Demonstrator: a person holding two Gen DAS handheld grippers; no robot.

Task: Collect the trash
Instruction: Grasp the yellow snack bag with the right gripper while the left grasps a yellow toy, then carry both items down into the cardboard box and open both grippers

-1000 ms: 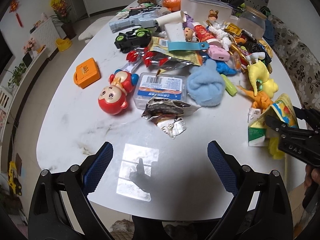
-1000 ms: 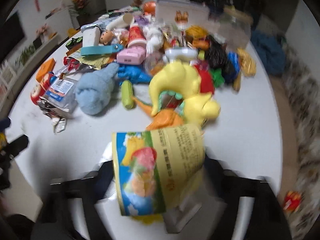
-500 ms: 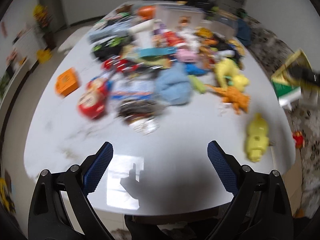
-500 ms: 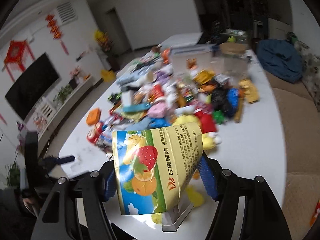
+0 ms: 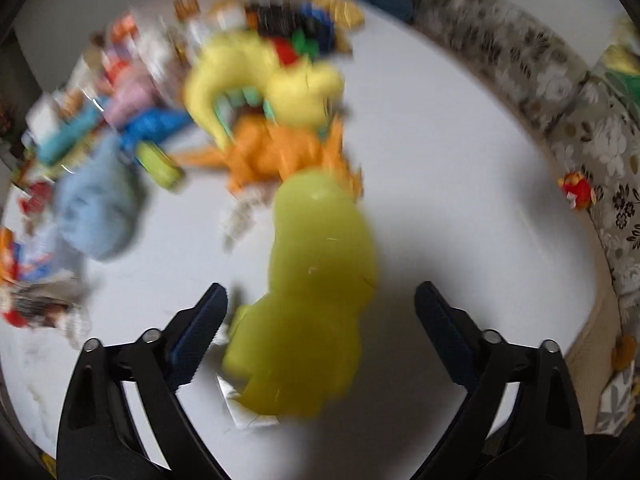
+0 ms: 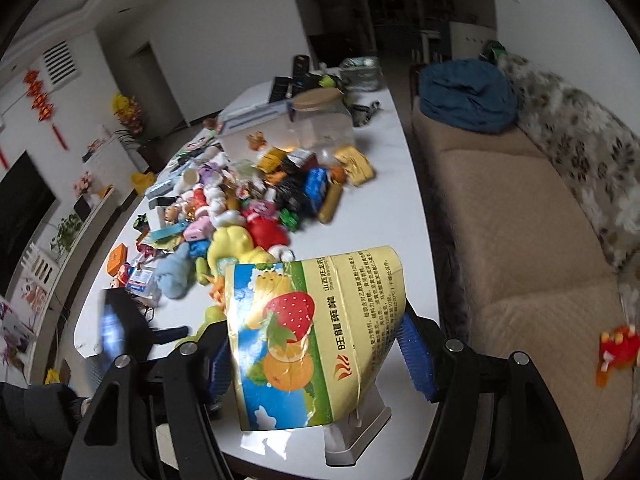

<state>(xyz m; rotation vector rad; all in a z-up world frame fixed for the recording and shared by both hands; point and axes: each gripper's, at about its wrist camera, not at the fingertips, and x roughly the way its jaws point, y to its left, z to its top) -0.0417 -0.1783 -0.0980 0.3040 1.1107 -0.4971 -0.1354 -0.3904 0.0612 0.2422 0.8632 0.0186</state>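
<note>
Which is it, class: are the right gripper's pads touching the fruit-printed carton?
Touching. The right wrist view shows the fruit-printed carton wedged between the right gripper's blue pads, lifted clear above the white table.

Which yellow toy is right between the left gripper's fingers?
The plain lime-yellow toy, lying alone between the closing, not yet touching left gripper. The yellow dinosaur sits farther back in the pile.

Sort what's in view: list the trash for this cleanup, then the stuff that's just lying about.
Trash:
- fruit drink carton, clamped in the right gripper
- scrap of wrapper under the green toy

Lying about:
- green toy
- orange dinosaur
- blue plush
- glass jar
</note>
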